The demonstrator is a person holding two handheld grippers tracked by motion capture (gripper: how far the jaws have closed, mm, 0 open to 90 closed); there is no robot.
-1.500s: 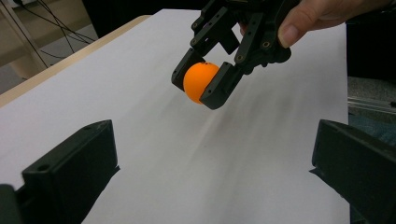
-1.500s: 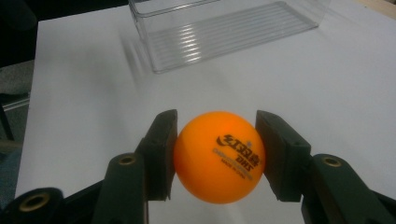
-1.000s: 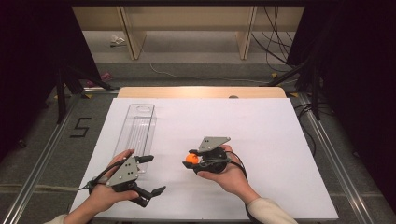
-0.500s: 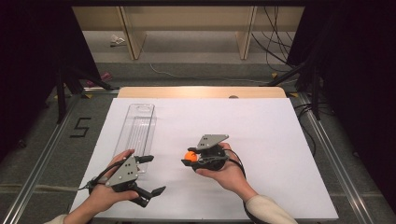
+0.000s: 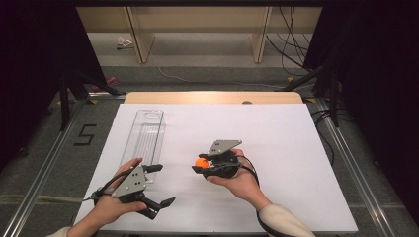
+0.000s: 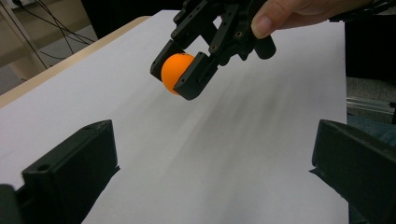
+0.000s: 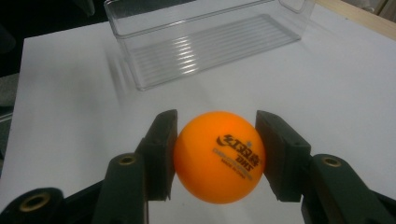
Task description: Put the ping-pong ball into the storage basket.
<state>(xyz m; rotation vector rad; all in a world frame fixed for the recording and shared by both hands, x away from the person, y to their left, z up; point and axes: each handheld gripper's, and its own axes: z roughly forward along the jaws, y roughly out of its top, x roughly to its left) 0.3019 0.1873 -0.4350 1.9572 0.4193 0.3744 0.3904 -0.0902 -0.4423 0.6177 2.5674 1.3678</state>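
Note:
An orange ping-pong ball (image 7: 218, 156) with dark print sits clamped between the two black jaws of my right gripper (image 5: 201, 165), a little above the white table sheet. The same ball (image 6: 175, 71) and right gripper (image 6: 187, 74) appear ahead in the left gripper view, with a thumb resting on the gripper body. My left gripper (image 5: 159, 185) is held near the table's front left, its jaws spread wide with nothing between them. A long clear plastic tray (image 5: 144, 140) lies empty on the sheet, left of the ball and just beyond the left gripper.
The white sheet (image 5: 296, 148) covers most of the table, with a wooden strip (image 5: 212, 97) along the far edge. Metal rails (image 5: 44, 168) run down both sides. Cables (image 5: 291, 44) and shelf legs stand on the floor beyond.
The right gripper with the ball has drifted slightly left and down. The left gripper has barely moved.

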